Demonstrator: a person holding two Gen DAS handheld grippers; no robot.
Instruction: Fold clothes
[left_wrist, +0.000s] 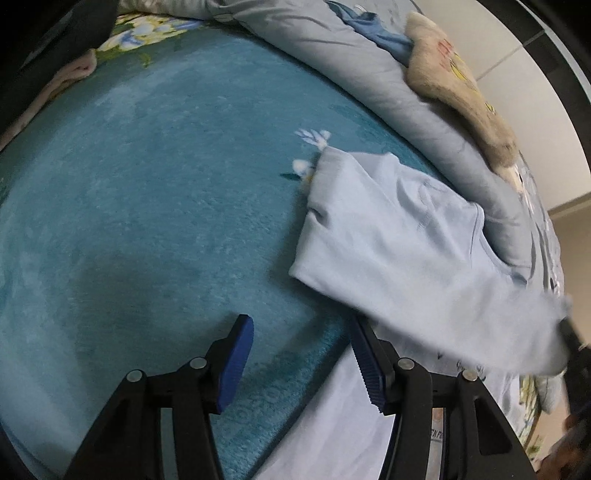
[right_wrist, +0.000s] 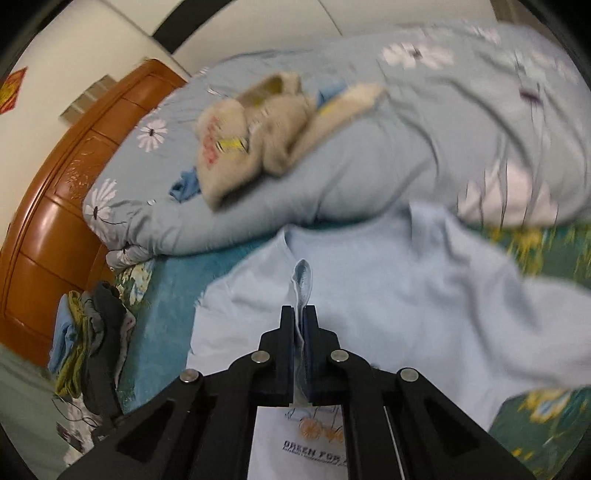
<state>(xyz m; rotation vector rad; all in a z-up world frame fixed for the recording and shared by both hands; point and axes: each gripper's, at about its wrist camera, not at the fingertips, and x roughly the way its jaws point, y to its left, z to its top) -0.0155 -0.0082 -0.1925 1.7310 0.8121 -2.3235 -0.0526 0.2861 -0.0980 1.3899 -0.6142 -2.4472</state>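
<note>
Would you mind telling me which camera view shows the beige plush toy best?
The right wrist view: the plush toy lies whole, though blurred, on the grey-blue quilt. The left wrist view shows it sharper but squeezed at the frame's upper right edge.
</note>
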